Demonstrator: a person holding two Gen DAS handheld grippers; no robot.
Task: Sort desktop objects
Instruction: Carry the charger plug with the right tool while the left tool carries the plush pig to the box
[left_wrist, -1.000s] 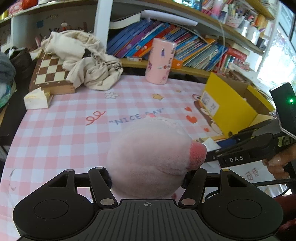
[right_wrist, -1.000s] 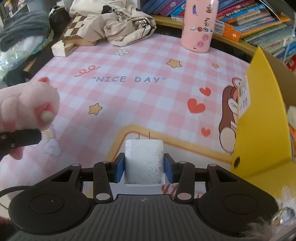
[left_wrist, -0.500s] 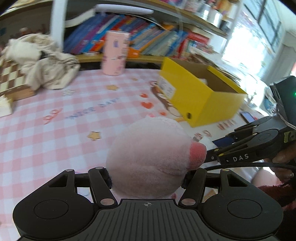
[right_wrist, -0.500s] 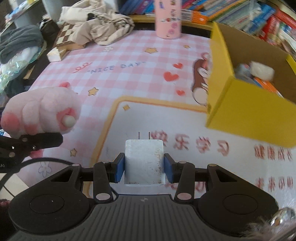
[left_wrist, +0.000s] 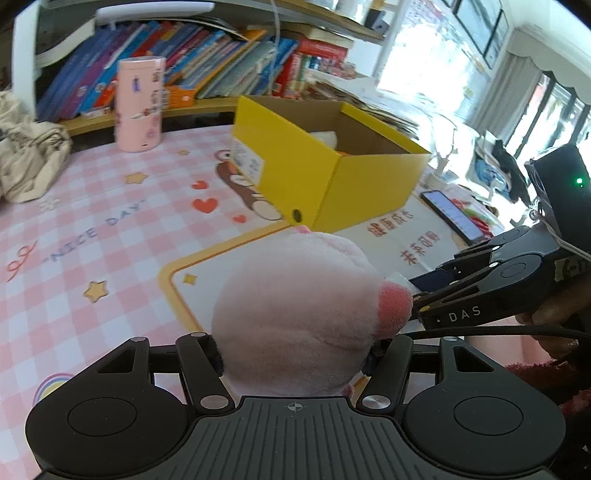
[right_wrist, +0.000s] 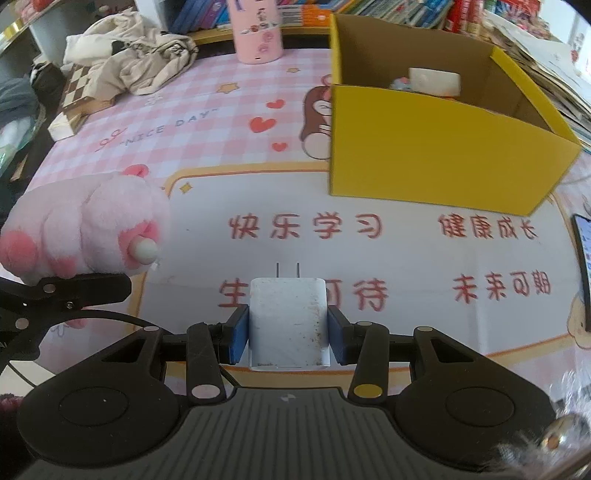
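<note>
1 plush toy (left_wrist: 295, 314), 1 charger (right_wrist: 288, 321), 1 box (right_wrist: 436, 147)

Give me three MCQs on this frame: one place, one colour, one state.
1. Where is the phone?
A. in the box
B. on the mat, right of the box
C. on the shelf

2. Colour of the open box?
A. yellow
B. blue
C. green

3. The right tool is:
A. open, empty
B. shut on the white charger
C. shut on the plush

Key: B, it lies flat at the mat's right edge; A, its outer walls are yellow; B, blue pads press both charger sides, while the left tool grips the pink plush toy.
</note>
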